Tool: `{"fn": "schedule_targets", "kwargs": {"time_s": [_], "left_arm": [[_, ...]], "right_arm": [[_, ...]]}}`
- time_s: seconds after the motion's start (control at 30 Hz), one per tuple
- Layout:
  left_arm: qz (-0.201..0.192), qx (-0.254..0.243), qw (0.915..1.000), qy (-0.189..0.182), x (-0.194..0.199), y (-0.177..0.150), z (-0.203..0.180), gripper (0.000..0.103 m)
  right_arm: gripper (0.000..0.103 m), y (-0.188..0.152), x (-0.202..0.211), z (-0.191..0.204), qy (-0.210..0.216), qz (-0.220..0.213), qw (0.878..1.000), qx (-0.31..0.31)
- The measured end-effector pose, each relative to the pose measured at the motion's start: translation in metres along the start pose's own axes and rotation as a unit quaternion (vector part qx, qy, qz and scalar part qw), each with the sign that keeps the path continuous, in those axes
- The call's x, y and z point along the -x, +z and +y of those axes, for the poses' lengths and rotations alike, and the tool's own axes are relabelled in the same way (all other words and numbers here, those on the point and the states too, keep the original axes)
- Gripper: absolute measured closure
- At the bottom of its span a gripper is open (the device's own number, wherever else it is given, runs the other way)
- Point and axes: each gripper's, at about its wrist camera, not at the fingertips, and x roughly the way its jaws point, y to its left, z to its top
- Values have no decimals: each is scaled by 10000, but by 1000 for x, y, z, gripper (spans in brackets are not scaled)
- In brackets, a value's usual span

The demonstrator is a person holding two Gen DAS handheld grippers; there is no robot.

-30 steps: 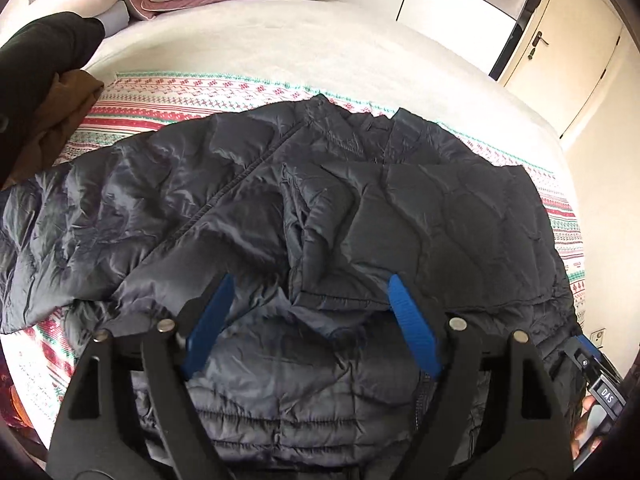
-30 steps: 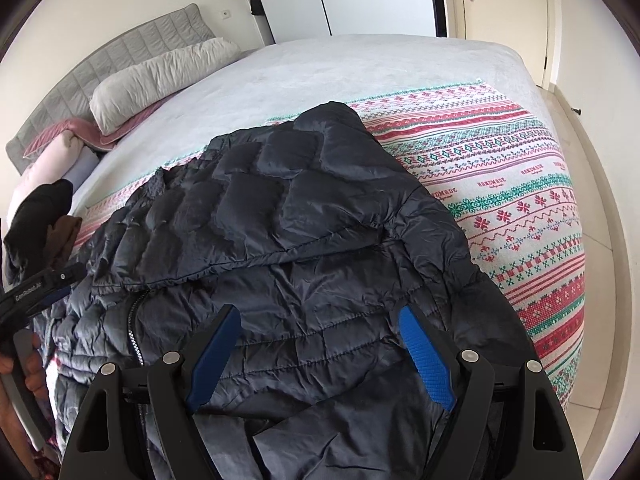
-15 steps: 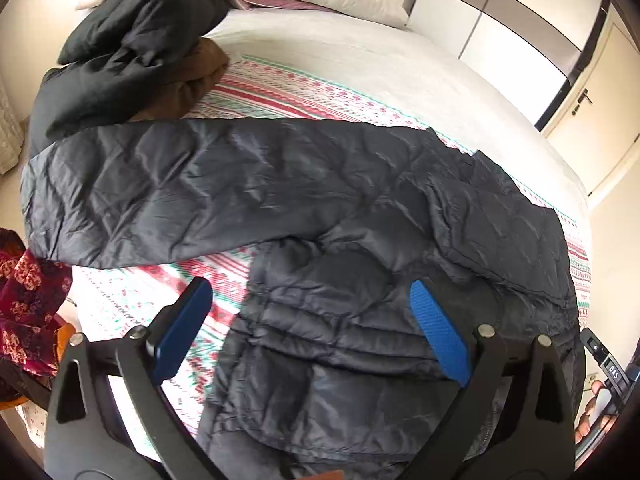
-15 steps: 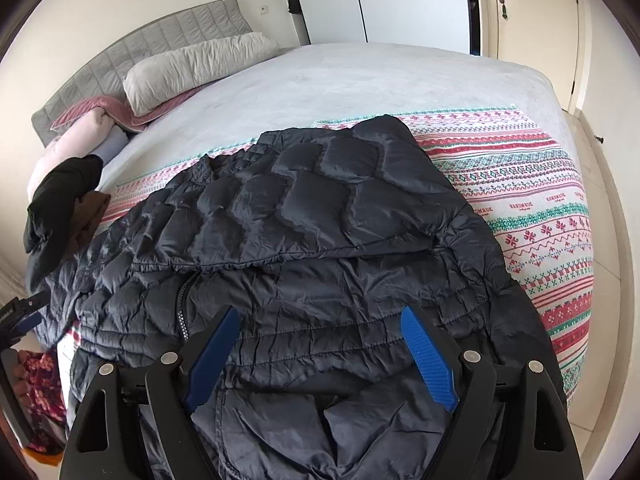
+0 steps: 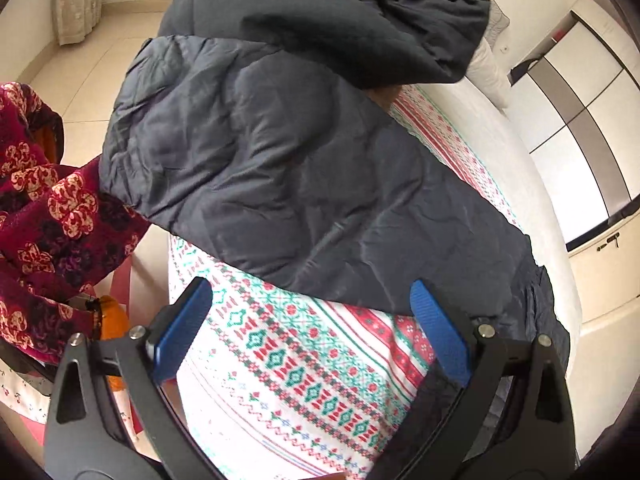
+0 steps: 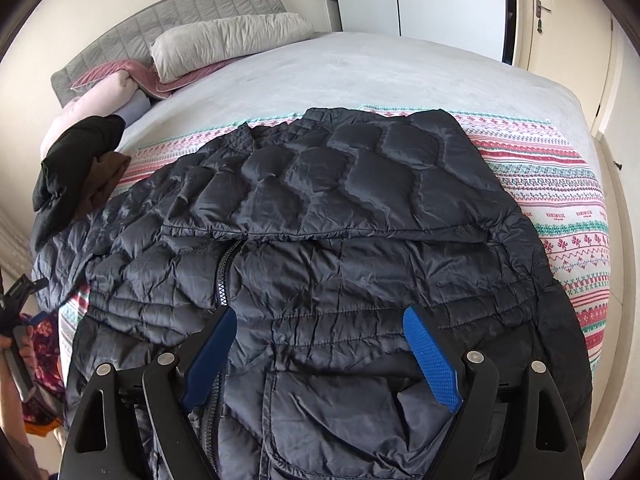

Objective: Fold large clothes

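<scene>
A grey bed (image 6: 380,76) with a patterned blanket (image 5: 304,364) carries the dark puffer jacket (image 6: 340,240), which fills the centre of the right wrist frame, its sleeve (image 5: 280,168) crossing the middle of the left wrist frame. The left claw (image 5: 316,336) is released, low in frame over the blanket, seemingly just short of the sleeve's edge. The right claw (image 6: 320,356) is released at bottom centre above the jacket's front, holding nothing

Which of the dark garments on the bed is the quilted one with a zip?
The big puffer jacket spread flat over the patterned blanket. Its zip runs down the front. The black garment is smooth, bunched on a brown one near the pillows.
</scene>
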Motion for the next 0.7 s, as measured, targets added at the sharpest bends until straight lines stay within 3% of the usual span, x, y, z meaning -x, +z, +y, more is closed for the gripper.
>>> {"fn": "schedule_targets", "kwargs": {"time_s": [0.17, 0.43, 0.5, 0.53, 0.6, 0.67, 0.7], "left_arm": [[-81, 646, 9972, -358, -25, 6, 39, 4], [-568, 1558, 9814, -967, -43, 8, 84, 5], [-681, 1719, 9781, -957, -44, 8, 93, 15], [-771, 1791, 9764, -926, -42, 8, 96, 24], [-999, 1849, 9733, -923, -35, 7, 99, 45], [-1242, 1741, 9733, -832, -22, 9, 96, 80], [-1402, 1625, 9738, -754, -14, 10, 91, 88]], "right_arm": [[16, -1, -10, 15, 17, 122, 9998, 167], [16, -4, -22, 30, -13, 263, 9990, 354], [16, -5, -25, 31, -25, 299, 9988, 374], [16, -6, -26, 32, -26, 312, 9988, 377], [16, -7, -27, 32, -25, 336, 9988, 362], [16, -7, -28, 31, -19, 342, 9989, 334], [16, -7, -27, 30, -10, 339, 9989, 319]]}}
